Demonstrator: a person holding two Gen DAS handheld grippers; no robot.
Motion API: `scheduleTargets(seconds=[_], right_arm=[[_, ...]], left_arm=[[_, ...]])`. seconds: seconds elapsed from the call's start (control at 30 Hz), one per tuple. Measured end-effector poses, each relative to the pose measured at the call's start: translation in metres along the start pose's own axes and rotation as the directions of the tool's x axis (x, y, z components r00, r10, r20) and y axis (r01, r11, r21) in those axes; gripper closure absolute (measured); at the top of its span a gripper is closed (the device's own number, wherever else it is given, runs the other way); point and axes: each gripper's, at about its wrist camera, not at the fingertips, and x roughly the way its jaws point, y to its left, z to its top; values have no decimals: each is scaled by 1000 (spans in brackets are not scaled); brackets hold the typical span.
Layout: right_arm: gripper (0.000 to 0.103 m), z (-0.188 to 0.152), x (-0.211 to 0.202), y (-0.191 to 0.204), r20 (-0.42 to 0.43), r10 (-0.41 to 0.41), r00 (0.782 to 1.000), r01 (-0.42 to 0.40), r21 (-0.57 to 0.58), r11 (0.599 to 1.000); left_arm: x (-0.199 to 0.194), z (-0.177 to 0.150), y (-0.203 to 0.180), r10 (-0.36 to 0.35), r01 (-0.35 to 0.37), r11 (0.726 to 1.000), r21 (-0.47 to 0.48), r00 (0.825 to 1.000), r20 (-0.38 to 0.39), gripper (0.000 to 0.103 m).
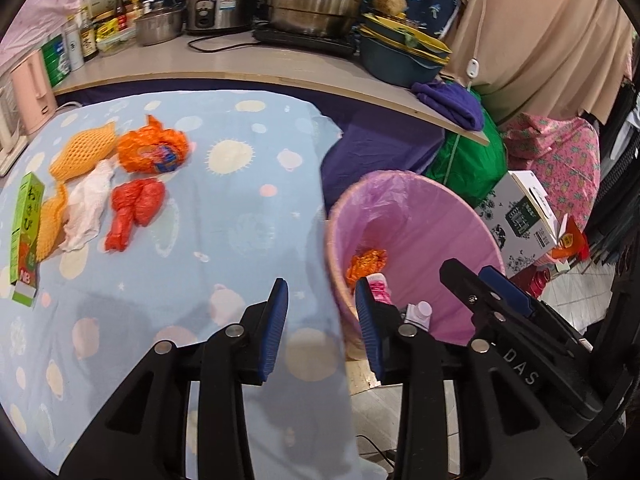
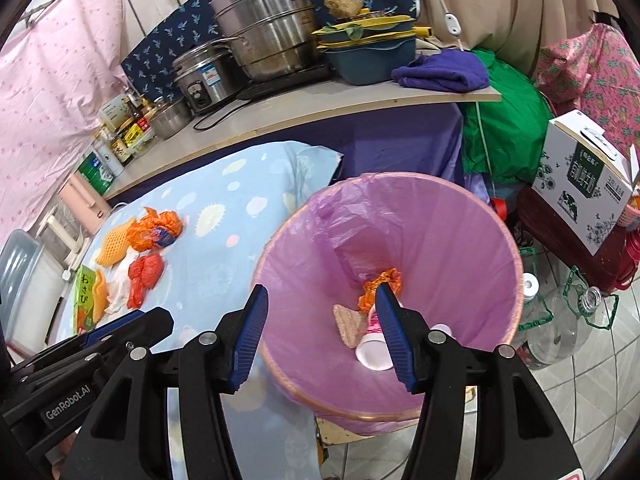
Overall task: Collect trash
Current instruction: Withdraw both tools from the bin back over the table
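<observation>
**newbie_tidy:** Why is all the rubbish bunched up at the left end of the bench point(image 1: 192, 240) instead of spread out?

**umi_fan:** My guess is it was just dumped in one heap to be picked off piece by piece. Going left to right in the left wrist view: the green box point(image 1: 26, 240) lies flat right by the left edge, the yellow foam net point(image 1: 86, 154) sits just beside it toward the back, the white tissue point(image 1: 90, 208) is tucked between the net pieces, then the red bag point(image 1: 134, 212), with the orange wrapper point(image 1: 154, 150) just behind it. All of them touch or nearly touch. The rest of the blue cloth is bare.

**newbie_tidy:** And the bin?

**umi_fan:** The pink bin point(image 2: 512, 248) stands on the floor, tight against the right edge of the bench, probably so a drop is one short swing over. It's lined with a pink bag, and there's already a crumpled orange wrapper piece point(image 2: 386, 282), a brown scrap point(image 2: 348, 324) and a small white bottle point(image 2: 370, 352) at the bottom.

**newbie_tidy:** Are the grippers holding anything?

**umi_fan:** Nope. The left gripper point(image 1: 322, 304) hangs over the bench's right edge by the bin rim, fingers parted, nothing between them. The right gripper point(image 2: 320, 304) is above the bin mouth, also spread and empty. Looks to me like a drop is done and the heap on the left is next, likely the red bag since it's closest.
</observation>
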Motion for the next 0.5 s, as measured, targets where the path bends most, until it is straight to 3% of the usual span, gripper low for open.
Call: scheduleTargets(seconds=[0.27, 0.4, 0.5], right_arm=[[49, -7, 17, 47, -41, 54, 998, -57, -71, 996], [49, -13, 27, 75, -68, 82, 994, -89, -108, 990], [49, -18, 36, 97, -89, 105, 990, -117, -141, 983]], left_arm=[[-12, -9, 69, 105, -104, 987, -119, 994, 2, 62], [-21, -16, 114, 200, -196, 961, -195, 980, 5, 50], [-28, -22, 151, 253, -246, 934, -260, 967, -4, 48]])
